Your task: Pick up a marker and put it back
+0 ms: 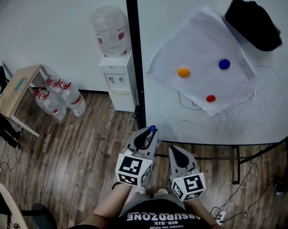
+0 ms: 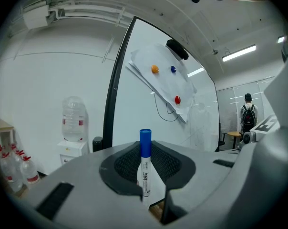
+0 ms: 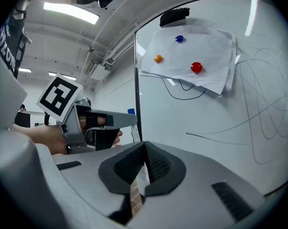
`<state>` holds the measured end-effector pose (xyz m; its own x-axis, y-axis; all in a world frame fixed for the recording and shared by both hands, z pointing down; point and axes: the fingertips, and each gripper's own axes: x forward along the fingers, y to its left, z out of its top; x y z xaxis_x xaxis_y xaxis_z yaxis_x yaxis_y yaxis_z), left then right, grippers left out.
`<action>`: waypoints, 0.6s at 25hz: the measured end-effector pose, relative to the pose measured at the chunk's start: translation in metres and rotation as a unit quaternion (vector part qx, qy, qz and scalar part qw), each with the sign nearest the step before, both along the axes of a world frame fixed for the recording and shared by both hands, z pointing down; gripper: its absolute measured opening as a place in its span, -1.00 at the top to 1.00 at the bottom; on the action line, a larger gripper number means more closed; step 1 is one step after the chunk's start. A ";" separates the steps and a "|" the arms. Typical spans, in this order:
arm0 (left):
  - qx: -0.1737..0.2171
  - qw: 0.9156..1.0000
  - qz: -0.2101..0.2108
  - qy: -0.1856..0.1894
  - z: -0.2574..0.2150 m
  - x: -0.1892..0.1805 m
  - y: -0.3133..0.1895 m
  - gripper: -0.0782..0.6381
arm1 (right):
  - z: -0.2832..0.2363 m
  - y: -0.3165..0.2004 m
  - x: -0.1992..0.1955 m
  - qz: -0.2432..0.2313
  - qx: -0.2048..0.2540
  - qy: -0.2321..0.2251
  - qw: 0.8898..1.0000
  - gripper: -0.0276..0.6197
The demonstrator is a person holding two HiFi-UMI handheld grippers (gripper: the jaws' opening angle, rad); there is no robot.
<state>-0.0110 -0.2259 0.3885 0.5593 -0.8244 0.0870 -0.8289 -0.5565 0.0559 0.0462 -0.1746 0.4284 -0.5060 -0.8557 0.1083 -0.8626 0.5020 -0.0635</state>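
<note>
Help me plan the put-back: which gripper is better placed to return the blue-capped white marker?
Left. The left gripper is shut on the blue-capped white marker; the right gripper has jaws together, nothing between them.

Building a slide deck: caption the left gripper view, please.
Left gripper clamps a blue-capped marker upright, facing a whiteboard with pinned paper.

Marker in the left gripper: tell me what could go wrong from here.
1. The marker stands upright in the left gripper, pinched across its thin round barrel; it could pivot or slip out.
2. The right gripper, shut and empty, sits close beside the left one; a sideways move could knock them together.
3. Paper sheets hang on the whiteboard under magnets; a swing near them might snag an edge.
</note>
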 end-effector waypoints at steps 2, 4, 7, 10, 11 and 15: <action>0.004 1.000 0.000 -0.001 -0.002 0.000 -0.003 0.61 | 0.000 0.000 0.000 0.002 -0.001 0.000 1.000 0.92; 0.006 1.000 0.000 -0.002 -0.003 0.000 -0.006 0.61 | 0.000 0.000 0.000 0.003 -0.001 0.000 1.000 0.92; 0.008 1.000 0.001 -0.007 -0.002 0.000 -0.009 0.61 | 0.000 0.000 0.000 0.003 0.000 0.001 1.000 0.92; 0.008 1.000 0.003 -0.013 0.001 0.000 -0.014 0.61 | 0.000 0.000 -0.001 0.005 -0.001 0.001 1.000 0.92; 0.007 1.000 0.003 -0.014 0.002 0.001 -0.015 0.61 | 0.000 0.000 -0.001 0.006 -0.002 0.001 1.000 0.92; 0.001 1.000 0.007 -0.018 0.011 0.002 -0.019 0.61 | 0.000 0.000 0.000 0.008 -0.002 0.002 1.000 0.92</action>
<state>-0.0086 -0.2451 0.3994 0.5674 -0.8165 0.1066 -0.8225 -0.5682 0.0248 0.0463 -0.1748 0.4288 -0.4926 -0.8627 0.1139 -0.8702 0.4886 -0.0629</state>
